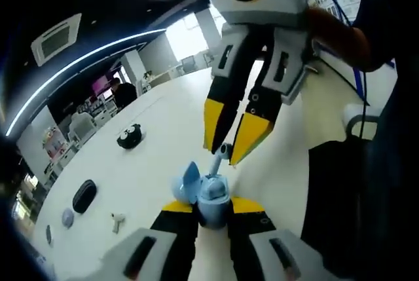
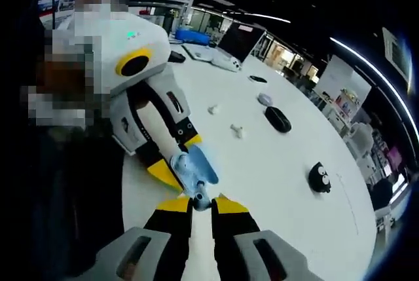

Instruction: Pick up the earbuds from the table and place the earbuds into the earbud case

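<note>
In the left gripper view, the left tool (image 1: pixel 213 210) had its yellow-tipped black jaws closed on a small light-blue earbud case (image 1: pixel 211 197) whose hinged lid (image 1: pixel 188 179) stood open, tilted up to the left. The case was lifted above the wide white tabletop (image 1: pixel 157 130). The right tool (image 1: pixel 227 147) came down from the top of that view, its jaws nearly together and pinching a pale blue earbud (image 1: pixel 216 158) by the stem, right above the open case; whether the earbud touched the case could not be told.

In the right gripper view, the right tool (image 2: pixel 200 206) held the same earbud (image 2: pixel 200 197) between jaws that were almost closed, and the left tool (image 2: pixel 171 162) reached in from the left with the light-blue case (image 2: pixel 194 168) between its tips, lid open.

Other things lay well apart on the tabletop: a round black fuzzy toy with white eyes (image 1: pixel 129 136) (image 2: pixel 319 178), a flat black oval pouch (image 1: pixel 84 196) (image 2: pixel 277 119), a small greyish round disc (image 1: pixel 67 217) (image 2: pixel 264 99), and a small white earbud-shaped piece (image 1: pixel 117 221) (image 2: pixel 238 130). Another small white piece (image 2: pixel 213 108) lay near it in the right gripper view.
</note>
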